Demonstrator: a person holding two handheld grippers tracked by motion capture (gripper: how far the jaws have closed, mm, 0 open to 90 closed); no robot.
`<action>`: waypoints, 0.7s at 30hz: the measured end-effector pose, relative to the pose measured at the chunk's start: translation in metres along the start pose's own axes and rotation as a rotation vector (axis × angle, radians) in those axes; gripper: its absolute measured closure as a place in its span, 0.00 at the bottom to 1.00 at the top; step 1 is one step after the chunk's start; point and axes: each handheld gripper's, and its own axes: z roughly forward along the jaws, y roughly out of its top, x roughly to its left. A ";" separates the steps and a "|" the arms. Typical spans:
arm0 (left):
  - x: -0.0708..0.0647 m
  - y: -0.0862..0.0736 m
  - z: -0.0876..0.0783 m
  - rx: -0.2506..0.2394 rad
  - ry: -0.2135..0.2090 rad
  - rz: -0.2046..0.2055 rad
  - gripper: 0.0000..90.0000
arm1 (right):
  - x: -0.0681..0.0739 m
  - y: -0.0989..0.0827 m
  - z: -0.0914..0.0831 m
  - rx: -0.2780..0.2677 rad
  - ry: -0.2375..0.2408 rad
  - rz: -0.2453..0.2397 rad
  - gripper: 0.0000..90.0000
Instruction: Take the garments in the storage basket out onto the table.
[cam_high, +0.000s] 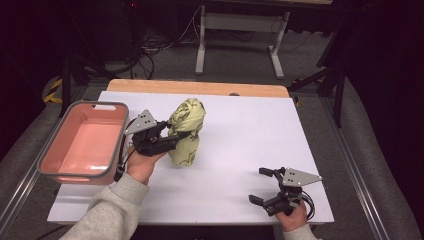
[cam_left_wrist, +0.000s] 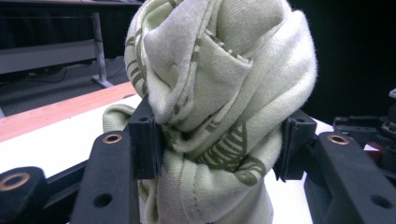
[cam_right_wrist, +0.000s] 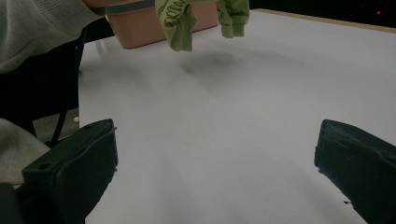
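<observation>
**Left gripper clamped on bunched cloth above the table; right gripper idle**

**Cloth.** The pale green cloth (cam_high: 186, 131), printed with darker olive markings, is gathered into an upright bundle over the left-centre of the white table (cam_high: 240, 140). In the right gripper view its lower ends (cam_right_wrist: 180, 23) hang clear of the table surface, with a faint shadow beneath them. In the left gripper view the cloth (cam_left_wrist: 219, 93) stands between the two black jaws, folded and twisted on itself, with a wider mass bulging above the clamping point.

**Left gripper.** The left gripper (cam_high: 172, 140) is held by the person's left hand (cam_high: 142, 165), the grey sleeve (cam_high: 107, 212) entering from the bottom edge. Its jaws are closed against the cloth from both sides, pinching the bundle at about mid-height. The fingers (cam_left_wrist: 145, 144) press directly into the fabric.

**Pink bin.** A pink bin (cam_high: 82, 145) with a grey rim sits at the left edge of the table, just beside the left gripper. Its interior appears bare.

**Right gripper.** The right gripper (cam_high: 262, 186) is low over the table near the front right corner, well apart from the cloth. Its jaws are spread wide with nothing between them; the right gripper view shows bare table surface (cam_right_wrist: 224, 140) between the two fingers (cam_right_wrist: 77, 168).

**Surroundings.** A wooden strip (cam_high: 197, 87) borders the far edge of the table.
</observation>
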 end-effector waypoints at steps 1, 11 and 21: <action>0.000 -0.002 0.002 0.005 -0.001 -0.002 0.52 | 0.000 0.000 0.000 0.001 0.001 0.000 0.00; -0.001 -0.017 0.017 0.036 0.005 0.003 0.52 | 0.000 0.000 0.000 0.000 0.001 -0.001 0.00; -0.005 -0.034 0.026 0.087 0.006 0.017 0.51 | 0.000 0.000 0.000 0.001 0.001 -0.002 0.00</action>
